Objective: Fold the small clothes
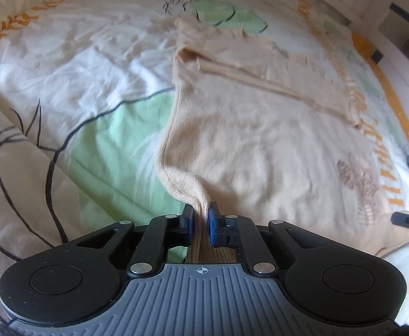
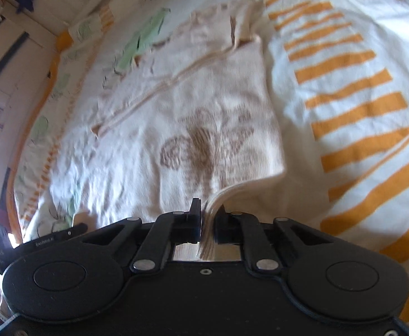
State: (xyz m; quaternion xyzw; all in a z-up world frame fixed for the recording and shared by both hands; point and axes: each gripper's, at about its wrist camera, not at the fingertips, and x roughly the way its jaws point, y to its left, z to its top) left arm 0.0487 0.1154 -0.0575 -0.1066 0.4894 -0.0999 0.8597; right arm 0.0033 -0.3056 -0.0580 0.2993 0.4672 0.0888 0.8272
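Observation:
A small cream knit garment (image 1: 254, 117) with a brown butterfly print (image 2: 204, 142) lies spread on a bed. My left gripper (image 1: 201, 215) is shut on its ribbed near-left corner, which bunches between the blue pads. My right gripper (image 2: 207, 218) is shut on the ribbed hem at the near-right corner, and the cloth lifts slightly there. The garment's far part shows a folded seam (image 1: 260, 81) running across it. The right gripper shows dimly at the right edge of the left wrist view (image 1: 408, 218).
The bed cover (image 1: 78, 64) is white with green patches, black line drawings and orange stripes (image 2: 350, 89). A white headboard or wall (image 2: 45, 8) with a blue star stands at the far left in the right wrist view. The bed's edge (image 1: 394, 89) curves at the right.

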